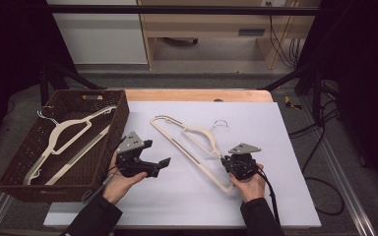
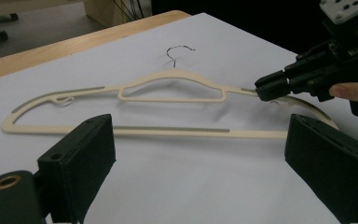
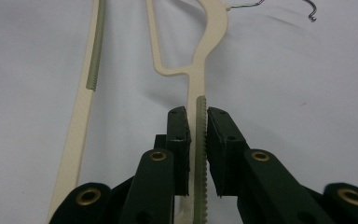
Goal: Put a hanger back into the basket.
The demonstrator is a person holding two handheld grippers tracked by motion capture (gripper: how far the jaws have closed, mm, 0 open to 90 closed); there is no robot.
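A cream plastic hanger [image 1: 200,132] with a wire hook lies flat on the white mat [image 1: 266,132], running from upper left to lower right. My right gripper [image 1: 225,161] is shut on its near shoulder arm. In the right gripper view the jaws [image 3: 197,114] pinch the grey ribbed strip of the hanger [image 3: 198,84]. My left gripper [image 1: 158,152] hovers open to the left of the hanger, nothing between its jaws. In the left gripper view its wide-open jaws [image 2: 200,154] frame the hanger [image 2: 168,131], and the right gripper [image 2: 272,88] clamps the hanger's right end.
A dark woven basket [image 1: 120,118] stands at the left of the table and holds another cream hanger [image 1: 64,135]. The table's wooden edge [image 1: 197,95] lies beyond the mat. Cables [image 1: 320,147] trail on the floor to the right.
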